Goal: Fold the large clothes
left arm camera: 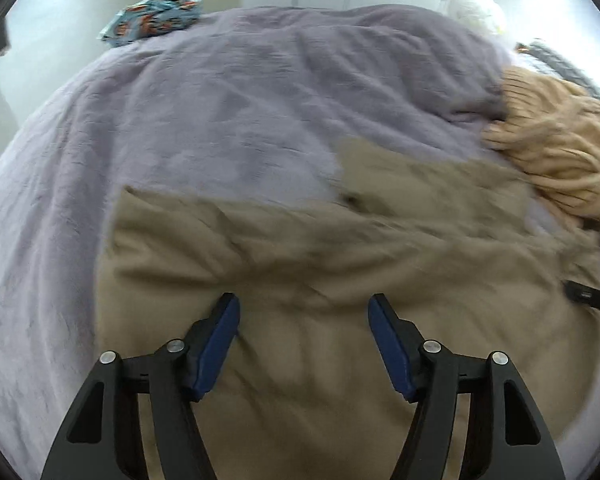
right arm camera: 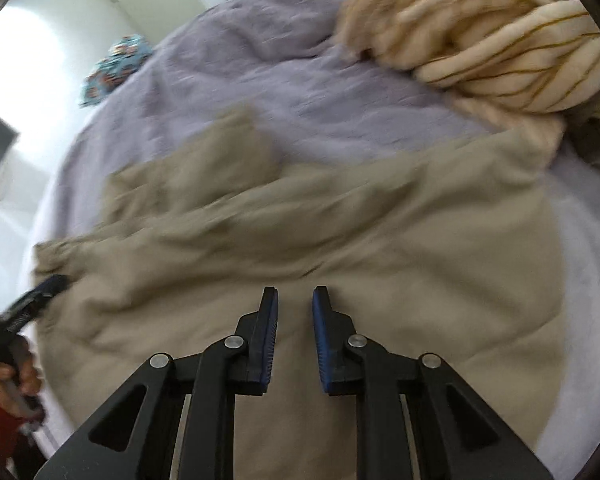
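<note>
A tan garment (left arm camera: pixel 300 272) lies spread and creased on a lilac bed cover (left arm camera: pixel 204 120). It also shows in the right wrist view (right arm camera: pixel 320 232), with a folded flap at its far left. My left gripper (left arm camera: pixel 304 304) is open wide and empty, just above the garment's near part. My right gripper (right arm camera: pixel 295 292) hangs over the garment's near middle, its jaws a narrow gap apart with nothing between them. The right gripper's tip shows at the right edge of the left wrist view (left arm camera: pixel 588 294). The left gripper shows at the left edge of the right wrist view (right arm camera: pixel 40 296).
A cream chunky knit (left arm camera: pixel 556 152) lies at the garment's far right, also in the right wrist view (right arm camera: pixel 492 28). A blue patterned cloth (left arm camera: pixel 156 16) sits at the bed's far left edge. A white bundle (left arm camera: pixel 476 10) is at the far right. White walls and a door stand behind.
</note>
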Demonstrator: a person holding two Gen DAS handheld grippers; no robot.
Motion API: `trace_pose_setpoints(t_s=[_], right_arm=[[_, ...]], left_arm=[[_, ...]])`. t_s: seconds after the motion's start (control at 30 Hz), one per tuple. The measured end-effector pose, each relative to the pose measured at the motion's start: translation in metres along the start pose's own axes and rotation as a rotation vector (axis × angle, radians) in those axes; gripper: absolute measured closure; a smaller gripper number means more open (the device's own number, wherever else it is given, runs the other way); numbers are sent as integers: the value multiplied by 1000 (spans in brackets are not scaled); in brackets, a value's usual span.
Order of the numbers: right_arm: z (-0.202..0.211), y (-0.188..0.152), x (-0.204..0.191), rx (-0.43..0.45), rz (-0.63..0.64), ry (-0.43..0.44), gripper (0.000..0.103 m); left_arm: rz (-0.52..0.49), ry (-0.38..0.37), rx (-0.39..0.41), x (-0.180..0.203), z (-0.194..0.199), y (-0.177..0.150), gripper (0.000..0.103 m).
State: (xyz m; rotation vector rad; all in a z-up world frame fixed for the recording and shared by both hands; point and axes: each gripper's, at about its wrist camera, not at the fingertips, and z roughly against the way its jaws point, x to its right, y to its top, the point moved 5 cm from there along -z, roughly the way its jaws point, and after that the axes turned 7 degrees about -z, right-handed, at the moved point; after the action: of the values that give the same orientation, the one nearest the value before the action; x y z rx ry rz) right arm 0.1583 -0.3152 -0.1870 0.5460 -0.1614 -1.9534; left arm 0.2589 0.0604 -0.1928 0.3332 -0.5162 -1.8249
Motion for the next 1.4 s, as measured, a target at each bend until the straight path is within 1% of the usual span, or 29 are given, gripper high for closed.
trace_pose_setpoints(t_s=[0.03, 0.1, 0.2, 0.27, 0.33, 0.43, 0.53, 0.63, 0.77, 0.8, 0.83, 0.9, 0.97, 1.07, 1.13, 1.27, 1.4], right_arm=[[0, 7, 12, 20, -9, -38, 88], [2, 15, 36, 45, -47, -79, 88], [1, 21, 61, 55, -108, -96, 90], [-6, 24, 69, 61, -127, -112, 92], [-18, 28, 78, 61, -164, -120, 93], [-38, 36, 96, 51, -238, -109, 95], [-50, 42, 104, 38, -283, -93, 96], [-62, 45, 105, 33, -285, -94, 96], [-62, 46, 99, 36, -268, -132, 96], [-58, 47, 99, 35, -275, -134, 96], [-54, 48, 97, 36, -286, -128, 91], [-43, 48, 94, 46, -301, -128, 91], [-29, 46, 91, 58, -298, -127, 91], [-3, 37, 82, 82, -290, -99, 90], [13, 27, 77, 92, -293, -79, 89], [33, 3, 69, 85, -315, -41, 73], [51, -30, 67, 60, -328, -12, 71]], left_arm=[[14, 14, 1, -9, -5, 4, 34], [24, 34, 2, -21, -10, 10, 34], [24, 58, -9, -36, -22, 14, 34], [37, 70, -21, -44, -35, 14, 34], [75, 76, -26, -53, -49, 15, 34], [136, 81, -27, -63, -66, 16, 34], [175, 86, -39, -74, -80, 15, 34], [220, 75, -41, -80, -90, 12, 34], [209, 106, -45, -80, -94, 12, 33], [208, 113, -49, -80, -92, 13, 33], [209, 123, -53, -80, -88, 14, 33], [220, 157, -55, -84, -73, 16, 33], [228, 160, -40, -87, -55, 17, 33], [222, 155, -12, -88, -20, 14, 34], [208, 161, -1, -87, 3, 7, 33], [193, 151, -9, -78, 30, -8, 33], [182, 133, -26, -62, 47, -31, 33]])
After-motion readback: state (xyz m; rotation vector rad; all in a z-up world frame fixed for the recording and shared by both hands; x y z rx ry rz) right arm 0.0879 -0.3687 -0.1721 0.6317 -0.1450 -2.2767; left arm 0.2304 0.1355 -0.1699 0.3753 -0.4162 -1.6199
